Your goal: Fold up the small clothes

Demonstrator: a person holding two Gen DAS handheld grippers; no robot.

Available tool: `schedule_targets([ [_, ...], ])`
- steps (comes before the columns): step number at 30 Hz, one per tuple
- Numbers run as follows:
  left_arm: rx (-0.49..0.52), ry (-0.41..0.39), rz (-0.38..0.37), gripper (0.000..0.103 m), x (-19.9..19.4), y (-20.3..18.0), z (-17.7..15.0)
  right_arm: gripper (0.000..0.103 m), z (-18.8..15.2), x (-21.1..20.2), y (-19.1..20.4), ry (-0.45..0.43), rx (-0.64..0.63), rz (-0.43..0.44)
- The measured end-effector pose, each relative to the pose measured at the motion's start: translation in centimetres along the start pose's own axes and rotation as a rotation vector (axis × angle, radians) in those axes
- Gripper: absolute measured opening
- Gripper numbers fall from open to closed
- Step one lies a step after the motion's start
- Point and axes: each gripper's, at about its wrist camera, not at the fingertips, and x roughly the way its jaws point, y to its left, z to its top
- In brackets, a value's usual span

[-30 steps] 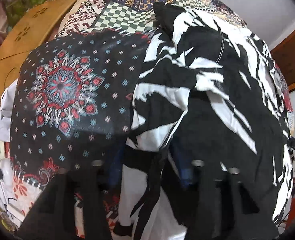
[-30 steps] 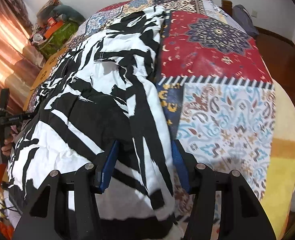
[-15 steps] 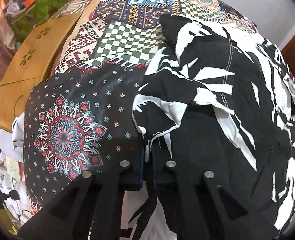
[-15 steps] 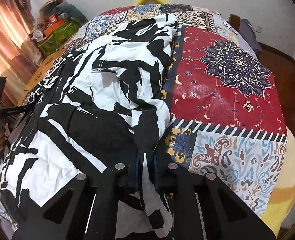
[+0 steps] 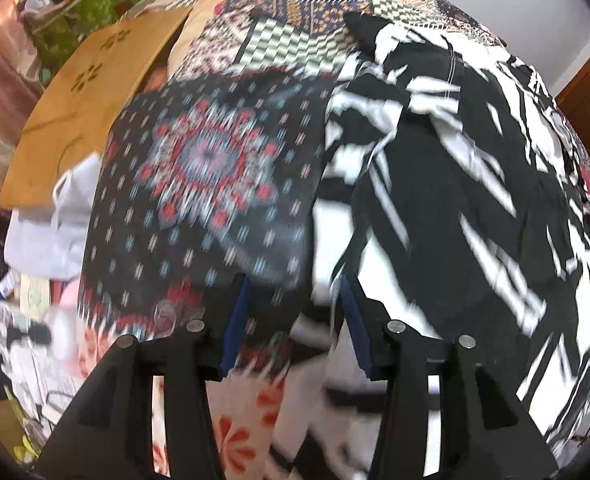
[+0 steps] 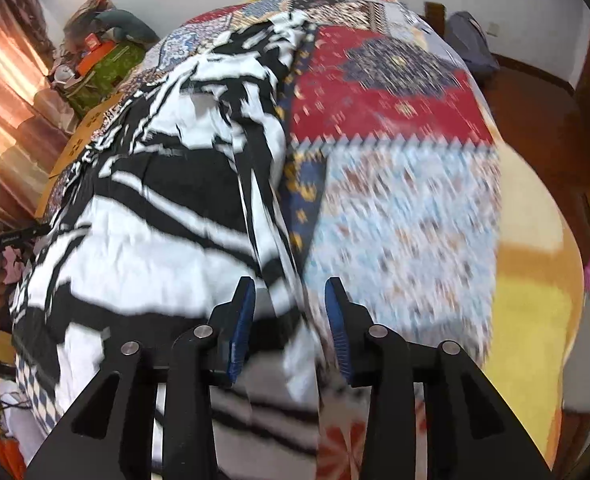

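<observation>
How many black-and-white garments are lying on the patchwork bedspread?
1. The black-and-white garment lies crumpled along the patchwork bedspread, left of its red panel in the right wrist view; the left wrist view shows it on the right. Others may be hidden beneath.

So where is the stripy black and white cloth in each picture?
Left wrist view: the black and white cloth fills the right half.
Right wrist view: it fills the left half.
Shared landmark: the patchwork bedspread under it, left of the cloth in the first, right in the second.
</observation>
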Motion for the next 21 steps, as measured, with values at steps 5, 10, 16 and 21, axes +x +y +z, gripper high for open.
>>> schedule_targets([
  [5,-0.022,0.023,-0.029,0.050,-1.0,0.9,-3.6,0.033,-2.7,-0.7,0.3,0.024,0.020,0.008],
  [10,-0.033,0.011,-0.060,0.054,-2.8,1.5,-6.3,0.040,-4.5,-1.5,0.2,0.009,0.039,0.011],
  [16,-0.061,0.007,-0.113,0.057,-3.4,2.1,-8.2,0.041,-5.8,-2.0,0.1,-0.003,0.055,0.029],
  [21,-0.068,-0.023,-0.115,0.045,-3.4,1.3,-9.0,0.031,-6.3,-1.4,0.4,-0.009,0.074,0.066],
])
